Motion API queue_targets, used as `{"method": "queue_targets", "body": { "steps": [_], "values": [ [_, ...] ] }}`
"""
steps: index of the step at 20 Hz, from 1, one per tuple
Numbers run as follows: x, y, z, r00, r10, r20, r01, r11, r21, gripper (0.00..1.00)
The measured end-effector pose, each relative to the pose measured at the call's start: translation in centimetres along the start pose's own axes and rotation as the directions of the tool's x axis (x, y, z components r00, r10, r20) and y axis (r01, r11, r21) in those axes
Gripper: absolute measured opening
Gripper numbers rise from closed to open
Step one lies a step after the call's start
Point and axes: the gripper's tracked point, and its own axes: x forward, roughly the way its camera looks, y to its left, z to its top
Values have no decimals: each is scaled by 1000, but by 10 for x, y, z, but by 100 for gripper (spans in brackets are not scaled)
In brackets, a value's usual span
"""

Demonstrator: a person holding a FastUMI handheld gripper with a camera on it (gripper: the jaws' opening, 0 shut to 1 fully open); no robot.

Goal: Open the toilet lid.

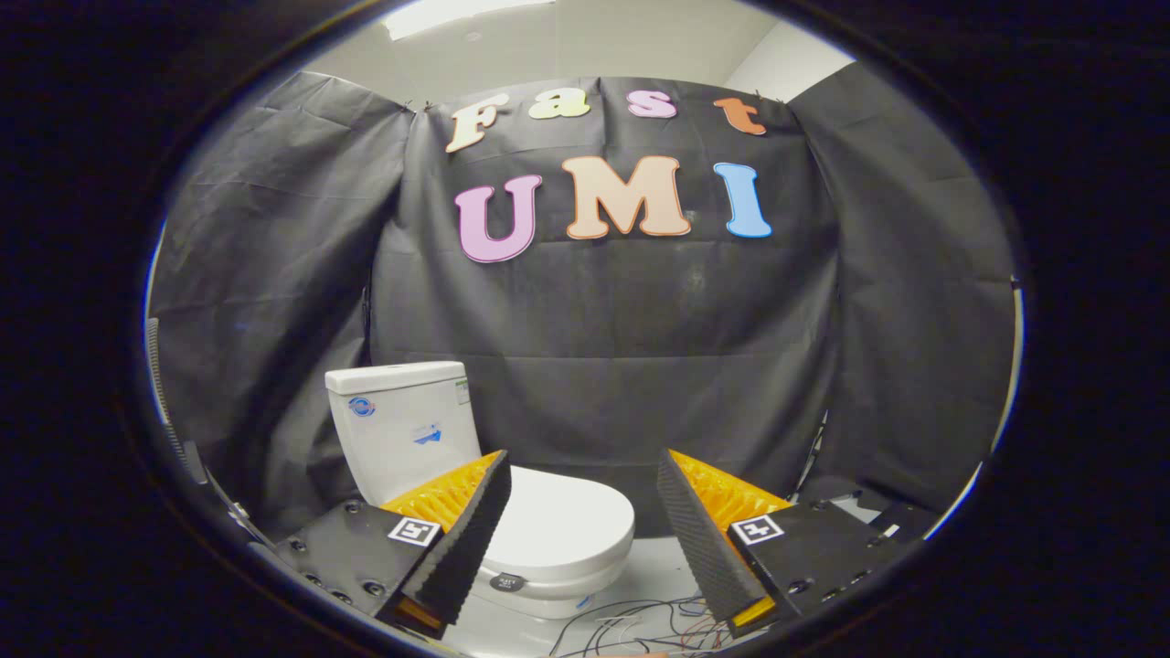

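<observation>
- Gripper view: a pale floor (658,571) with loose wires (640,626) strewn on it, black cloth walls behind.
- The gripper (585,530) has its fingers spread wide, gripping nothing (well clear of everything).
- The toilet (512,512) stands beyond them, nearer the left finger (462,539).
- Its white lid (567,521) lies down, closed; the tank (402,429) rises behind.

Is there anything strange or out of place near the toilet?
Yes: loose wires lie tangled on the floor in front of the toilet, an odd thing there. The lid is shut and looks undamaged. The open tool grips nothing.
</observation>
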Motion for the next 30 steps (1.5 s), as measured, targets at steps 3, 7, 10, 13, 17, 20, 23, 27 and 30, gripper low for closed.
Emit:
{"method": "queue_targets", "body": {
  "steps": [3,7,10,13,17,20,23,27,30],
  "values": [
    [0,0,-1,1000,-1,0,1,1000,-1,100],
    [0,0,0,1000,-1,0,1,1000,-1,100],
    [0,0,0,1000,-1,1,1,1000,-1,100],
    [0,0,0,1000,-1,1,1,1000,0,100],
    [0,0,0,1000,-1,0,1,1000,0,100],
    [-1,0,1,1000,-1,3,1,1000,2,100],
    [0,0,0,1000,-2,2,1,1000,1,100],
    [-1,1,0,1000,-9,1,9,1000,-1,97],
    [0,1,1,1000,-7,5,7,1000,-1,96]
  ]
}}
